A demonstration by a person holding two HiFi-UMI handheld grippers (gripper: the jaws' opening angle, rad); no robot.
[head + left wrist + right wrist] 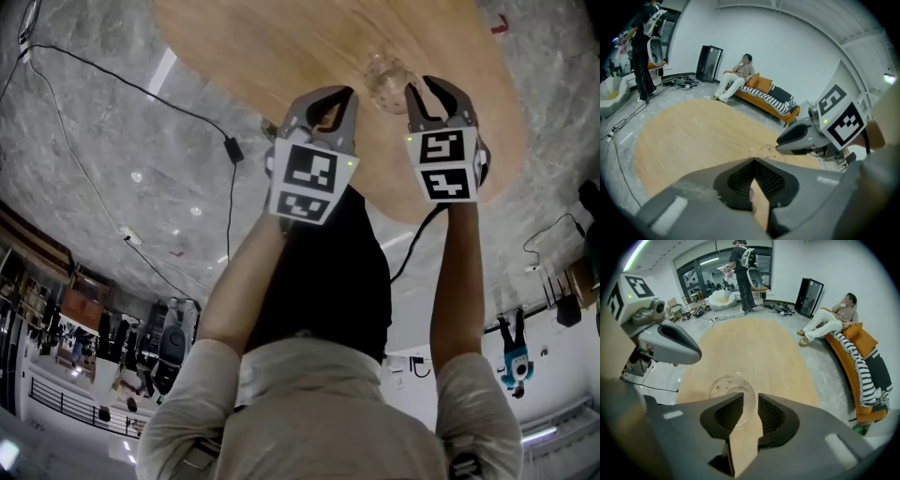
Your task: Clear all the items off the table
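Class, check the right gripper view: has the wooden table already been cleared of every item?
No: a clear cup stands on the table, right at the tips of the right tool.

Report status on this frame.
Left claw shut, empty. Right claw open, glass edge in its gap. Nothing blocking.

Glass (pixel 725 386): I am seeing only its far rim. The right gripper (pixel 746 397) is covering its near side, so I am failing to tell whether it is sitting between the parted jaws.
Table (pixel 281 47): the top edge of the head view is cutting off its far part.
Left gripper (pixel 753 161): a pinkish patch is showing behind its meeting tips, and I am not making out what it is.
Standing person (pixel 642 56): the top edge of the left gripper view is clipping the head.
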